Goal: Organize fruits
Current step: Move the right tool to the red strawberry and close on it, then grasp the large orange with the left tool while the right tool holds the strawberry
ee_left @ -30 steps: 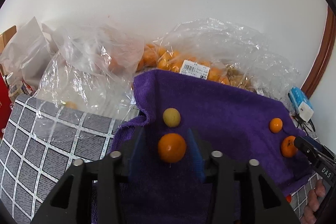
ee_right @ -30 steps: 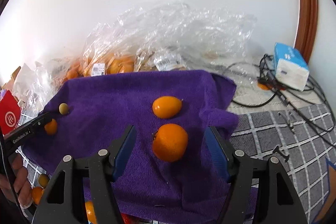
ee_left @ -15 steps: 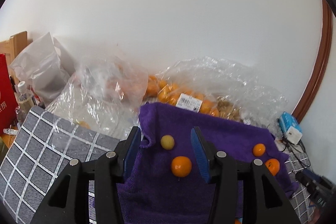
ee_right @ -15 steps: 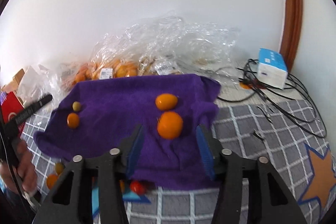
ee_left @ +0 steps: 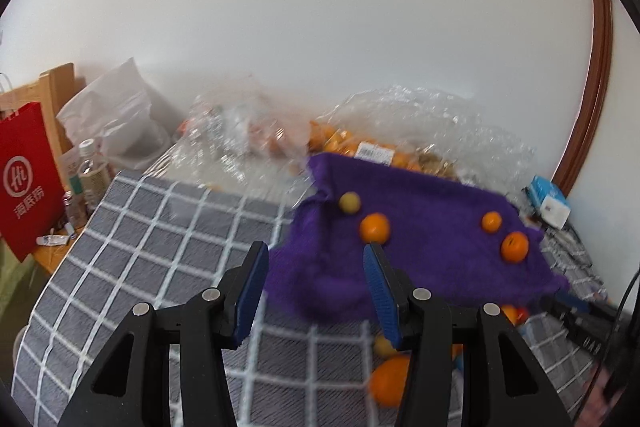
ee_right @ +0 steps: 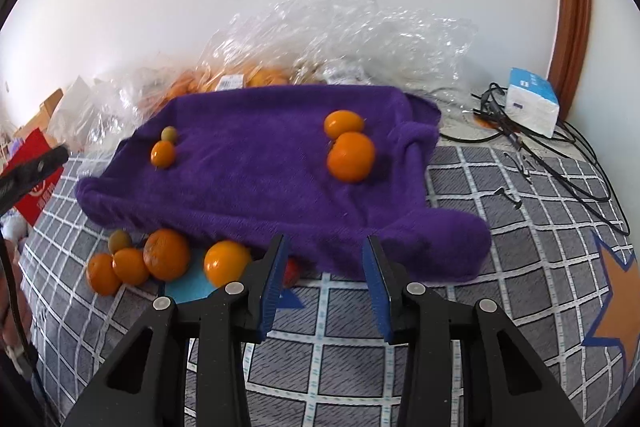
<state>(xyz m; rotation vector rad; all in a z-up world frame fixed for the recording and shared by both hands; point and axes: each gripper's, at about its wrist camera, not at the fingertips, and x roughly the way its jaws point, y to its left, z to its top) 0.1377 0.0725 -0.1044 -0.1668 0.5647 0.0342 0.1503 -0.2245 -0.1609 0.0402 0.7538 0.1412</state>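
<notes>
- Hanging above the checked cloth, the right gripper is closing its jaws on nothing; only the near hem of the purple towel is showing in the gap between its blue pads.
- The left gripper is standing at a narrow-to-middling gap, also empty, and is pointing at the towel's left edge.
- Four fruits are lying on the towel in two pairs, set well apart: a small greenish fruit touching a small orange on the left, an oval orange touching a big round orange on the right. This is looking like sorting by kind or size, with the soft pile likely keeping the round fruit from rolling.
- A loose cluster of fruit is waiting off the towel's near edge, apparently still to be sorted.
- Crinkly clear plastic bags behind the towel are holding more oranges.
</notes>
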